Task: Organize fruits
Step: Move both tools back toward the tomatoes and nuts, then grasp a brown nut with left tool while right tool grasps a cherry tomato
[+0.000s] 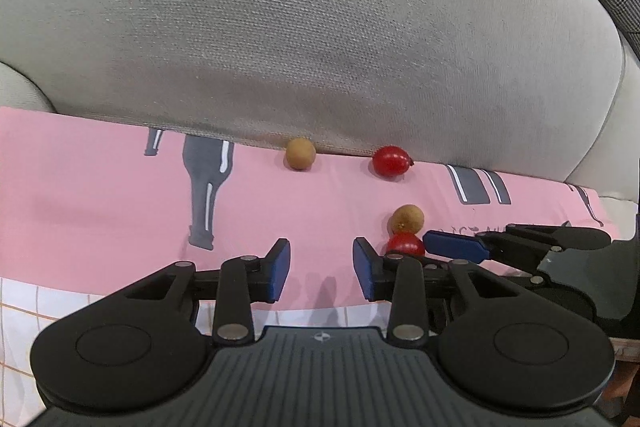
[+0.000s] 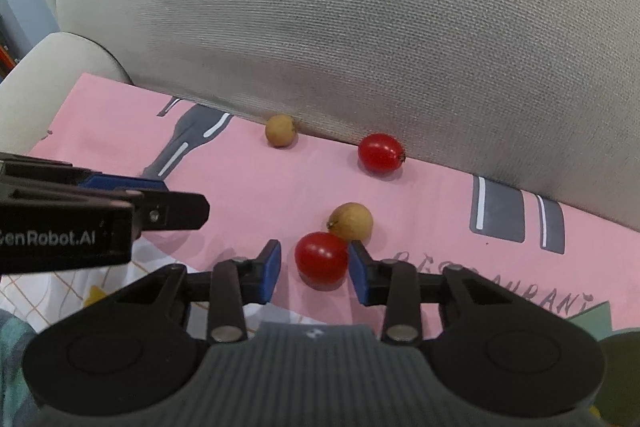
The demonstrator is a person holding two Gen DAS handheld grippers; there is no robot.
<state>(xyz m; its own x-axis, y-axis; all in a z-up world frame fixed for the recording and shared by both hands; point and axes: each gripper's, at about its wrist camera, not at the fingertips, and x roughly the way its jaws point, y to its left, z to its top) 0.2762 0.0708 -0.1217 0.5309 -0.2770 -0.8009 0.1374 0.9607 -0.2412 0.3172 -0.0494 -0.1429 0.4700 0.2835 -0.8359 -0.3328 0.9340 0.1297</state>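
Note:
Two red cherry tomatoes and two tan longans lie on a pink cloth [image 2: 248, 187]. My right gripper [image 2: 314, 269] is open, with the near tomato [image 2: 321, 257] between its fingers and close to the right pad. A longan [image 2: 352, 221] touches that tomato from behind. The far tomato [image 2: 380, 152] and far longan [image 2: 281, 130] rest against the grey cushion [image 2: 360, 27]. My left gripper [image 1: 322, 269] is open and empty, just left of the near tomato [image 1: 406, 243] and longan [image 1: 407, 219]. The far longan [image 1: 300, 153] and far tomato [image 1: 391, 161] lie beyond.
The grey sofa cushion [image 1: 320, 27] rises right behind the fruit. The pink cloth [image 1: 100, 187] carries grey bottle prints. A white checked cloth [image 1: 24, 323] lies at the near left. The right gripper's finger [image 1: 456, 247] reaches in at the left gripper's right.

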